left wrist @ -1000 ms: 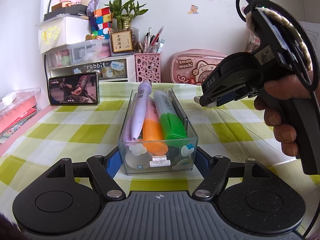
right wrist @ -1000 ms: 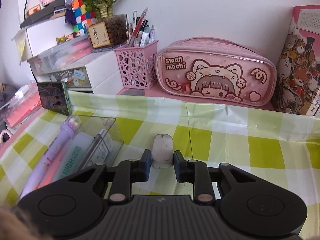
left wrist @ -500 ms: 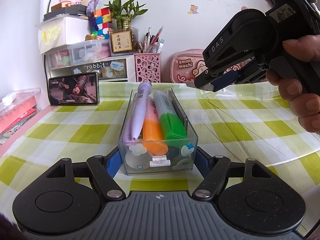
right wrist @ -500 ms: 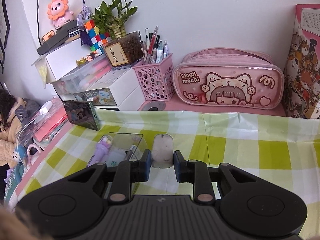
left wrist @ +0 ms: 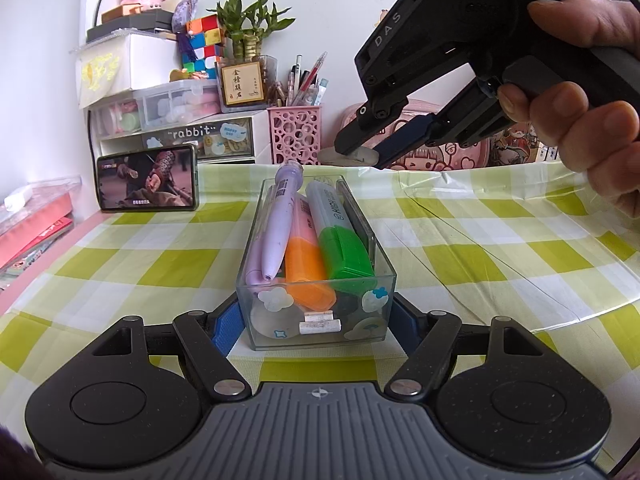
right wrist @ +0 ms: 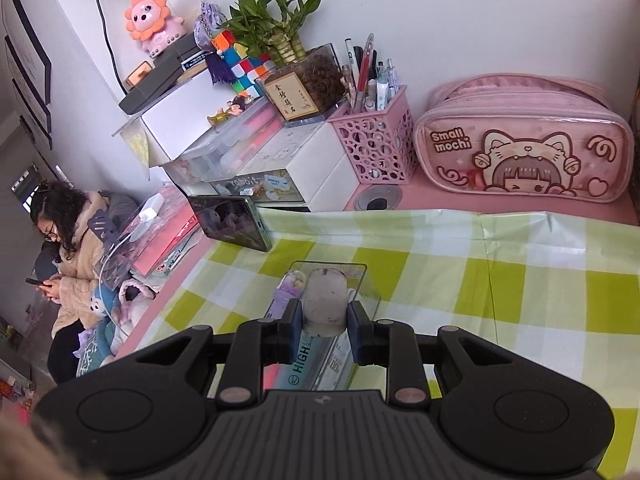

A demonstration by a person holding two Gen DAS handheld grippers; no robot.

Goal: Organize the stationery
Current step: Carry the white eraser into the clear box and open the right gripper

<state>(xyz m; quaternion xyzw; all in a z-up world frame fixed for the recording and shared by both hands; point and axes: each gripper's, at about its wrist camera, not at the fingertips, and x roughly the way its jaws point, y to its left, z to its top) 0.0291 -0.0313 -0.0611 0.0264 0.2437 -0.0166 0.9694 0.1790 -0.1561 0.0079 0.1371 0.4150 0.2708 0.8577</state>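
Over clear plastic box (left wrist: 316, 264) on table | right claw (right wrist: 325, 316) clamps worn white eraser (right wrist: 324, 304) | left claw (left wrist: 316, 320) clamps box end | lower eraser into free corner, release gently

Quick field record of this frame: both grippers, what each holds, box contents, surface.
left gripper: shut on clear box, box on table
right gripper: shut on white eraser, raised above the box's far end
box contents: purple pen, orange highlighter, green highlighter
surface: green checked tablecloth
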